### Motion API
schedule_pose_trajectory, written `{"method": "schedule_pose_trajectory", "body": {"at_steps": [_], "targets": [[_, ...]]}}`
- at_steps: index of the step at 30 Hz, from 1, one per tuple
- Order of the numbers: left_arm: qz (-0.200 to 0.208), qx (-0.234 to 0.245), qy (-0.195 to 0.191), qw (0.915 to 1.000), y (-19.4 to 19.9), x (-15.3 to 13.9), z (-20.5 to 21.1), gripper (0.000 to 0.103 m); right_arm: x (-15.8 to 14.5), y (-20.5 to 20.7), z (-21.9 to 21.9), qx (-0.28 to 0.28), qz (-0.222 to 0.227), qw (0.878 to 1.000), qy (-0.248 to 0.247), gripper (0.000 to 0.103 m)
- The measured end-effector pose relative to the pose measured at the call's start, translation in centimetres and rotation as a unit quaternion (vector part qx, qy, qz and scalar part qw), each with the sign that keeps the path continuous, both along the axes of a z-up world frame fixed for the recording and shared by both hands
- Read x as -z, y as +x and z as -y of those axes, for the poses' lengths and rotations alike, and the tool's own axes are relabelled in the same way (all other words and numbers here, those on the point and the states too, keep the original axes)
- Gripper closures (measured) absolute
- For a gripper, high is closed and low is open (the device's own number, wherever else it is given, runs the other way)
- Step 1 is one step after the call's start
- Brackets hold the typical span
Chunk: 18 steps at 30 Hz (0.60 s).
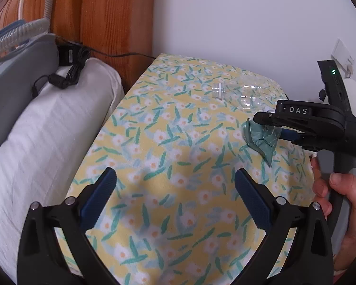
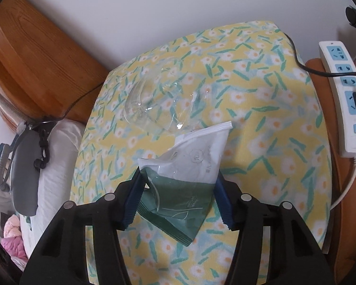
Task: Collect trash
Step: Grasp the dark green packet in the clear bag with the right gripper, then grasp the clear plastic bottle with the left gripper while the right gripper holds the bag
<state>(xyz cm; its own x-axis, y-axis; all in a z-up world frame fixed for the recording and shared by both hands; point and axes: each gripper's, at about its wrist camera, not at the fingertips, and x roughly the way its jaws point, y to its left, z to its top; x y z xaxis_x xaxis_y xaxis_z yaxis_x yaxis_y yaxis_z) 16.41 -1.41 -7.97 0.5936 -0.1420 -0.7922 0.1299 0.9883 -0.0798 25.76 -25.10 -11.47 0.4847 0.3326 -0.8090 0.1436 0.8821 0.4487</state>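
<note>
R gripper (image 2: 178,197) clamps a green/white tissue pack (image 2: 182,178), blue pads touching both sides of its green lower half; pack's white end points away toward the wall. Pack sits on the yellow floral cloth (image 2: 261,109) covering the table, near its front-middle. L wrist view shows same grip from the side: R gripper (image 1: 261,124) pinching the pack (image 1: 261,140), a hand (image 1: 339,194) on the grip handle at right edge.

L gripper (image 1: 175,192) is released, jaws wide apart, nothing between them, hovering over bare cloth (image 1: 166,130) near the front.

Crushed clear plastic bottle (image 2: 159,104) lies on the cloth just behind the pack, toward the wall; also seen w/ its neck (image 1: 219,90) pointing left. White pillow (image 1: 47,130) left of table, power strip (image 2: 344,99) to the right.
</note>
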Motion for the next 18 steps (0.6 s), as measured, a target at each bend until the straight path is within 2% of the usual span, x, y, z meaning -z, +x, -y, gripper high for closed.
{"method": "schedule_pose_trajectory", "body": {"at_steps": [5,9,12,14,16,18], "targets": [[-0.001,0.023,0.006,0.9997,1.4,0.1,1.0,0.008,-0.9,-1.4,0.8,0.002,0.027,1.0,0.003,0.048],[0.014,0.052,0.026,0.9982,2.8,0.2,2.6,0.008,-2.7,-3.2,1.8,0.021,0.063,0.997,-0.029,0.048],[0.028,0.09,0.036,0.9949,4.5,0.0,4.5,0.008,-3.5,-4.0,2.7,0.035,0.079,0.995,-0.041,0.048],[0.037,0.126,0.034,0.9908,5.6,-0.2,5.7,0.008,-3.8,-4.3,3.5,0.04,0.085,0.995,-0.039,0.048],[0.045,0.172,0.043,0.9831,7.0,-0.3,7.0,0.008,-3.6,-4.4,4.1,0.042,0.09,0.995,-0.028,0.048],[0.052,0.226,0.053,0.9714,8.2,-0.5,8.2,0.008,-3.3,-4.2,4.3,0.04,0.09,0.995,-0.017,0.048]]}}
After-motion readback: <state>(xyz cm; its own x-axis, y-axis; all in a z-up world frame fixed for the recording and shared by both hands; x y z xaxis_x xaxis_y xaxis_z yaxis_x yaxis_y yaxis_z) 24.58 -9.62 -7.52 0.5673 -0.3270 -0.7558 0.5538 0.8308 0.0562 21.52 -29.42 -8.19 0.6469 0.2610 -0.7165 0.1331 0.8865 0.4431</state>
